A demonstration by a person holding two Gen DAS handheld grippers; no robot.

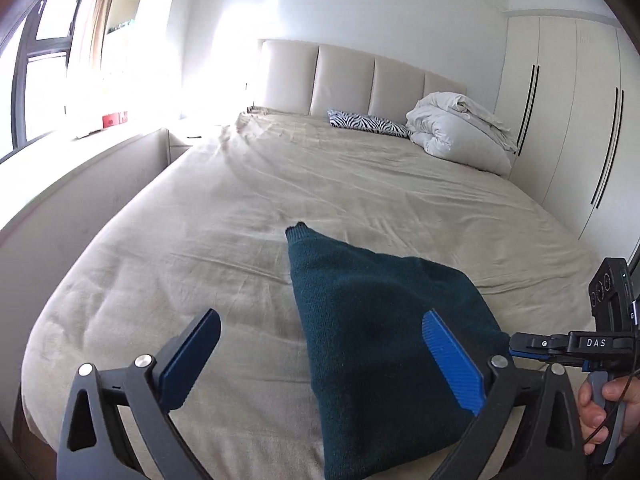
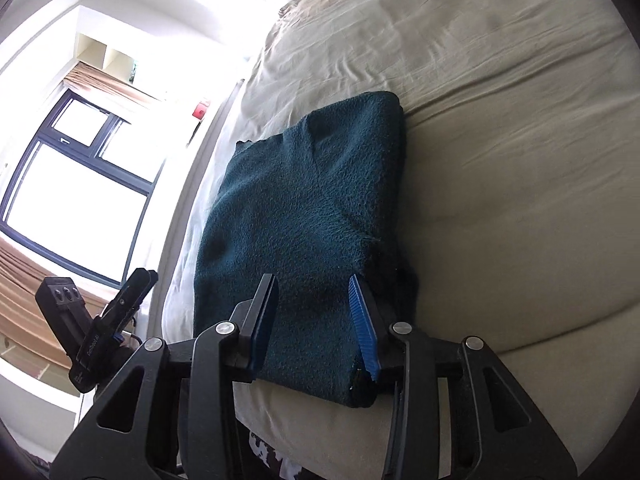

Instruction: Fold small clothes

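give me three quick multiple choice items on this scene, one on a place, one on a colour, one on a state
1. Where does the folded garment lie?
A. on the bed
B. on the windowsill
C. on the white duvet

2. What colour is the garment?
A. red
B. dark green
C. white

3. How does the left gripper stand?
A. shut on the garment
B. wide open, holding nothing
C. shut on the zebra-print pillow

Answers:
1. A, it rests flat on the beige sheet of the bed.
2. B, the knit is dark teal-green in both views.
3. B, its fingers are spread far apart, clear of the cloth.
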